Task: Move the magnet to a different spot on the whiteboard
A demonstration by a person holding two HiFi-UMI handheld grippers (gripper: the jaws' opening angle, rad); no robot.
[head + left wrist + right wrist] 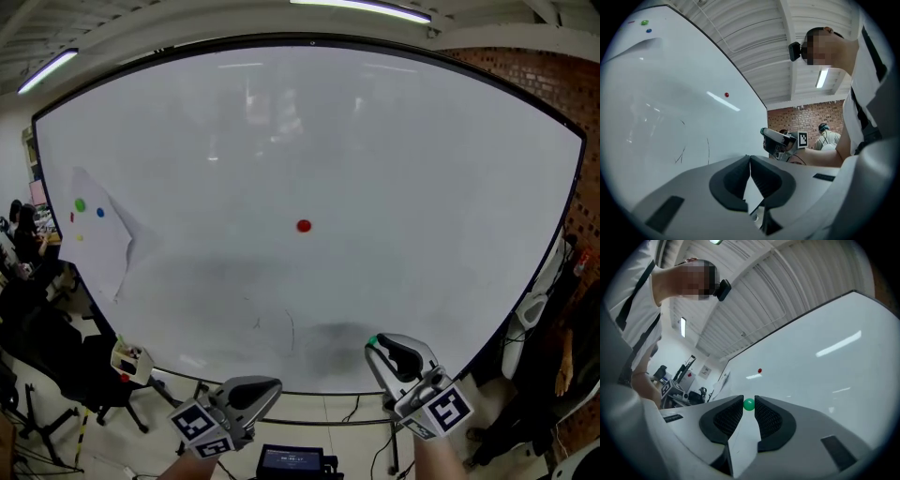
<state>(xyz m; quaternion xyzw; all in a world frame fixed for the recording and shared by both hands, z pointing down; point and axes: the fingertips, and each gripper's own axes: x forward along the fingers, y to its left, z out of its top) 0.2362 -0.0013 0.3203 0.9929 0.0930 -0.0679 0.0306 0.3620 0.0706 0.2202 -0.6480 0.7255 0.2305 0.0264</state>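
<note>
Head view is filled almost wholly by the whiteboard [375, 169], which is bordered at the upper right by a brick wall [525, 75]. A sheet of paper [98, 239] is seen stuck to the board's left part, and on it a second green magnet [80, 204] and a blue magnet [100, 213] are set close together. Dark office chairs [56, 347] are placed below the board's left corner. Faint pen marks [272, 323] are left low on the board, which is otherwise bare apart from a red magnet [303, 225] near the middle.

The right gripper [375, 345] is raised in front of the board's lower edge, right of centre. Its jaws are closed to a narrow gap, and the green magnet [748, 404] is pinched between their very tips. The magnet is held clear of the board, below and to the right of the red one. It is shown as round, so no long axis or heading can be made out.

The left gripper [750, 160] is held lower, below the board's edge; its jaws are pressed together and nothing is carried between them.
</note>
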